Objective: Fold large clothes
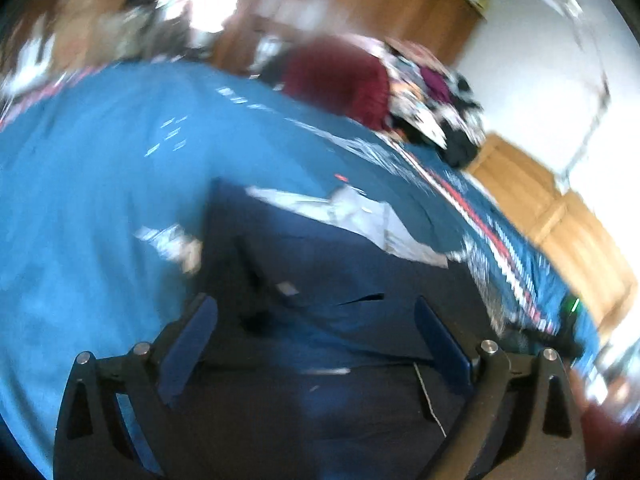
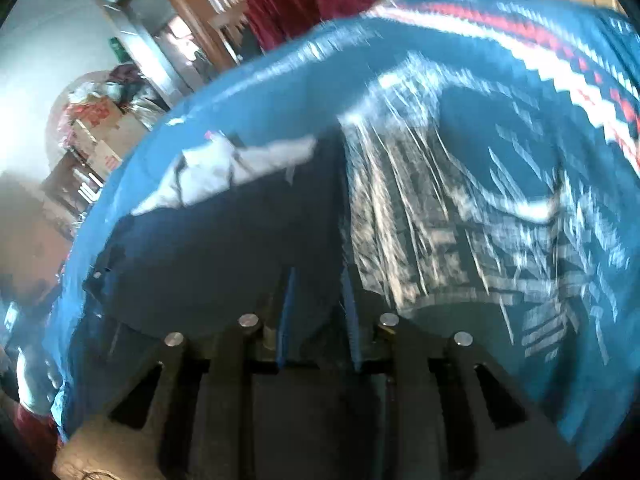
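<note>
I see matt navy cloth in the garment (image 1: 340,280), woven blue fabric on the bedspread (image 1: 100,180), smooth varnished wood on the wardrobe (image 1: 360,8), matt black plastic gripper arms.

- Both views are smeared by motion blur; the white pattern on the blue bedspread (image 2: 460,200) streaks into lines that cannot be read.
- The navy garment (image 1: 340,280) runs under the left gripper (image 1: 316,332) body, its near edge hidden.
- Whether the right gripper (image 2: 318,300) fingers pinch cloth cannot be told.
- The clothes pile (image 1: 432,96) is too blurred to sort.
</note>
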The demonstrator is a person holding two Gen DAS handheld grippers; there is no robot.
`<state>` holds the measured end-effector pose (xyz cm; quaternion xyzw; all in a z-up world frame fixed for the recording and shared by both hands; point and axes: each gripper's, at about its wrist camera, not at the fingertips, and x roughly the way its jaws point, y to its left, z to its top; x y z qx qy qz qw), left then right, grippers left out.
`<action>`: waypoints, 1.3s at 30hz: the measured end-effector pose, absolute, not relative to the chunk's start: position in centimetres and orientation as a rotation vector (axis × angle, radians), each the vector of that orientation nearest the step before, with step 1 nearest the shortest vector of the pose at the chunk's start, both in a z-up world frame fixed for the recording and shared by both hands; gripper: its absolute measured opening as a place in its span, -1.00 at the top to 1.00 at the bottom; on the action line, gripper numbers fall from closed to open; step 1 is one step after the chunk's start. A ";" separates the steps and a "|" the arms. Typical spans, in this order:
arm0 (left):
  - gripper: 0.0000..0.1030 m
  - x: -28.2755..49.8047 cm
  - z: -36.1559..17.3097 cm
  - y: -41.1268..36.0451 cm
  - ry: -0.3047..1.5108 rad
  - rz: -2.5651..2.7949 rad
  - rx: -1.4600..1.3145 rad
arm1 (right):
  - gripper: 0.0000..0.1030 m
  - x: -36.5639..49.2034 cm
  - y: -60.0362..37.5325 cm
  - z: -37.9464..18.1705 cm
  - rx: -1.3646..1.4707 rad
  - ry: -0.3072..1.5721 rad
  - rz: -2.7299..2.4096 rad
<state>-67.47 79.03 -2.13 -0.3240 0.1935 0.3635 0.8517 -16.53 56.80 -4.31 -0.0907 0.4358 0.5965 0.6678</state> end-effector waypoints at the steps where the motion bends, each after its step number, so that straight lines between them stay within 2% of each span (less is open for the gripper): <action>1: -0.92 -65.8 -2.1 79.5 0.440 0.747 -0.660 | 0.53 -16.5 57.8 -4.0 -0.209 0.984 1.371; 4: -0.91 -61.6 -3.2 81.7 0.517 0.715 -0.663 | 0.53 -16.5 60.9 -4.1 -0.258 0.988 1.423; 6: -0.82 -60.2 -4.8 83.1 0.599 0.767 -0.673 | 0.53 -15.9 63.4 -4.7 -0.296 1.015 1.432; 8: -0.62 -60.3 -7.1 84.7 0.673 0.809 -0.734 | 0.53 -15.1 65.3 -5.6 -0.346 1.041 1.422; 11: -0.62 -62.6 -8.1 85.3 0.652 0.858 -0.800 | 0.57 -13.8 68.2 -8.2 -0.454 1.083 1.392; 13: -0.61 -64.6 -8.2 85.4 0.609 0.855 -0.860 | 0.68 -12.7 68.8 -9.3 -0.479 1.077 1.372; 16: -0.56 -66.4 -8.1 84.8 0.600 0.845 -0.877 | 0.67 -11.2 68.2 -9.1 -0.464 1.066 1.299; 19: -0.58 -67.8 -7.1 82.9 0.653 0.863 -0.837 | 0.56 -10.0 65.2 -7.3 -0.401 1.103 1.247; 20: -0.67 -68.6 -6.8 82.0 0.660 0.863 -0.836 | 0.56 -10.2 63.1 -6.2 -0.374 1.099 1.288; 22: -0.70 -71.2 -6.3 80.1 0.674 0.871 -0.827 | 0.31 -11.2 58.7 -4.4 -0.368 1.074 1.331; 25: -0.73 -74.6 -6.1 76.5 0.654 0.835 -0.880 | 0.08 -12.9 50.7 -3.6 -0.325 1.129 1.362; 32: -0.83 -80.1 -7.6 68.2 0.625 0.744 -0.983 | 0.07 -18.4 36.6 -7.7 -0.370 1.356 1.368; 35: -0.86 -81.1 -8.3 65.3 0.591 0.742 -0.982 | 0.07 -19.7 33.8 -8.5 -0.374 1.367 1.378; 39: -1.00 -81.2 -8.7 64.2 0.557 0.720 -0.973 | 0.04 -20.7 33.2 -8.9 -0.409 1.378 1.385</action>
